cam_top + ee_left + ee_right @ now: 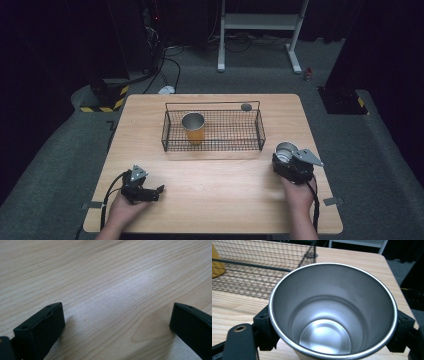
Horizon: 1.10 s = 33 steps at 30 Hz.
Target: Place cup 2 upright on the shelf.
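A steel-lined cup (332,315) stands upright between the jaws of my right gripper (332,331), which is shut on its wall just below the rim. In the high view this cup (286,149) and my right gripper (286,157) are at the table's right side, just outside the wire basket's (215,145) right front corner. Whether the cup's base rests on the wood is hidden. A second cup (193,127), orange outside and steel inside, stands upright in the basket's left half. My left gripper (157,193) lies low at the front left, open, jaws wide over bare wood (117,322).
A small dark round disc (246,106) lies on the table behind the basket's right rear corner. The basket's right half (262,270) holds nothing. Cables and a white stand's feet (295,62) are on the floor beyond the wooden table (220,185).
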Each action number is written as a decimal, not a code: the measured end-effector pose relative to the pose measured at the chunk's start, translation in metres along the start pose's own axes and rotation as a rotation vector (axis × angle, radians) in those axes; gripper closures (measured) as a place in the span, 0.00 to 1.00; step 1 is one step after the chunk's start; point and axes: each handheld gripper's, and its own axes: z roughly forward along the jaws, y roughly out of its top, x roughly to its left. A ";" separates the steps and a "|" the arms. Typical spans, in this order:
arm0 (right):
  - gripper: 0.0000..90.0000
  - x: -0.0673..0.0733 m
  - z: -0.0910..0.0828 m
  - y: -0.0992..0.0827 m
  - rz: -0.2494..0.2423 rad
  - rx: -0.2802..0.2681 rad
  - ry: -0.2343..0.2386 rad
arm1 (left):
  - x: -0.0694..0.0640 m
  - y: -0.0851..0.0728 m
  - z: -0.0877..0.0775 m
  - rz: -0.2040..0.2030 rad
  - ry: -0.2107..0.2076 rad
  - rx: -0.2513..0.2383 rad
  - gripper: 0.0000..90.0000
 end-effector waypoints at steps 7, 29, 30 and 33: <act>0.20 0.017 0.001 0.002 -0.019 -0.005 0.049 | 0.000 0.000 0.000 -0.001 0.001 0.001 0.00; 0.20 0.069 -0.002 0.001 -0.087 -0.023 0.122 | 0.000 0.000 -0.001 -0.002 0.007 0.006 0.01; 0.20 0.069 -0.001 0.002 -0.081 -0.024 0.127 | 0.000 0.000 -0.001 -0.003 0.006 0.006 0.00; 0.20 0.073 0.002 0.003 -0.090 -0.021 0.130 | 0.000 0.000 -0.001 -0.004 0.005 0.004 0.00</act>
